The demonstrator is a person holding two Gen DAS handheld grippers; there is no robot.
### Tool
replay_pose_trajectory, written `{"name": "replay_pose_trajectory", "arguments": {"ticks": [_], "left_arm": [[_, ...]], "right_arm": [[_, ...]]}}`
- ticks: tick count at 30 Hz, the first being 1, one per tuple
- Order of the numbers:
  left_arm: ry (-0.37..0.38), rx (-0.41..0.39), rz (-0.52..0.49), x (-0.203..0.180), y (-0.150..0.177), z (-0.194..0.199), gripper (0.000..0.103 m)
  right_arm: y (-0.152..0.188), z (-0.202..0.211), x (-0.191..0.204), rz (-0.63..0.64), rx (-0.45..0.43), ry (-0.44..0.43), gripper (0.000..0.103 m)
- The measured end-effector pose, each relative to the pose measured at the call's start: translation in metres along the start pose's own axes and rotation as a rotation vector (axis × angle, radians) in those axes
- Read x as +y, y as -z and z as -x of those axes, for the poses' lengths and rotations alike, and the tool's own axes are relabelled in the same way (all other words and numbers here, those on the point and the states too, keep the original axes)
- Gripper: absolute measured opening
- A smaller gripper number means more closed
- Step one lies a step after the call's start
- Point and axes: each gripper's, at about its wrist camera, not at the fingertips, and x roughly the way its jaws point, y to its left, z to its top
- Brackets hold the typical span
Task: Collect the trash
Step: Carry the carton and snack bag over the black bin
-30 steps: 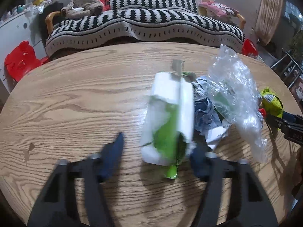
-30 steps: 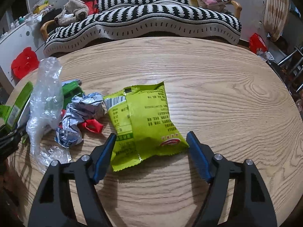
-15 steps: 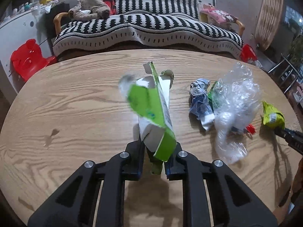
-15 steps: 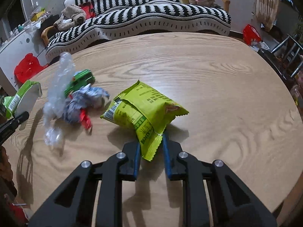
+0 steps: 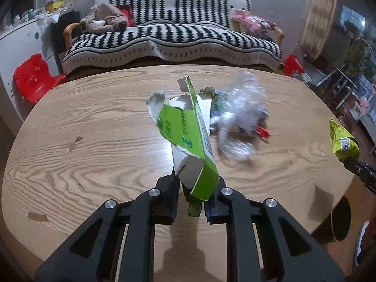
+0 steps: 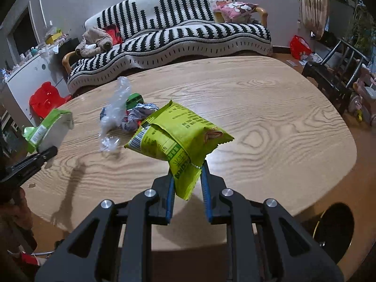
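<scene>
Two grips: my left gripper [image 5: 190, 199] fingers clamp a torn carton [image 5: 188, 138], my right gripper [image 6: 186, 188] a snack bag [image 6: 178, 134], above the worktop [image 6: 270, 122].

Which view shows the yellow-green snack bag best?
The right wrist view: the snack bag fills the centre, printed face visible, pinched in the right gripper. The left wrist view shows it only small at the right edge.

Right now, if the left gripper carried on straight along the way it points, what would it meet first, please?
The left gripper is shut on the torn green carton, so that leads. Beyond it, the line probably meets bare wooden table just short of the clear plastic wrap; depth is unclear.
</scene>
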Motion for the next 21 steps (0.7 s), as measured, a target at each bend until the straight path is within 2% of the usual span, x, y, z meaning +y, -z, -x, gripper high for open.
{"name": "replay_pose_trajectory", "arguments": {"ticks": [4,10,15,21], "left_arm": [[0.022,-0.003,-0.045,-0.026,0.006,0.005,0.016],[0.064,0.003,-0.116,-0.069,0.011,0.002,0.016],[0.124,0.009,-0.161,-0.111,0.013,-0.007,0.016],[0.245,-0.015,-0.266,-0.193,0.023,-0.004,0.016]], "right_arm": [[0.009,0.013,-0.011,-0.009,-0.006,0.013,0.021],[0.017,0.024,-0.047,-0.035,-0.020,0.080,0.021],[0.029,0.036,-0.099,-0.104,-0.019,0.139,0.021],[0.050,0.065,-0.167,-0.210,-0.035,0.215,0.021]]}}
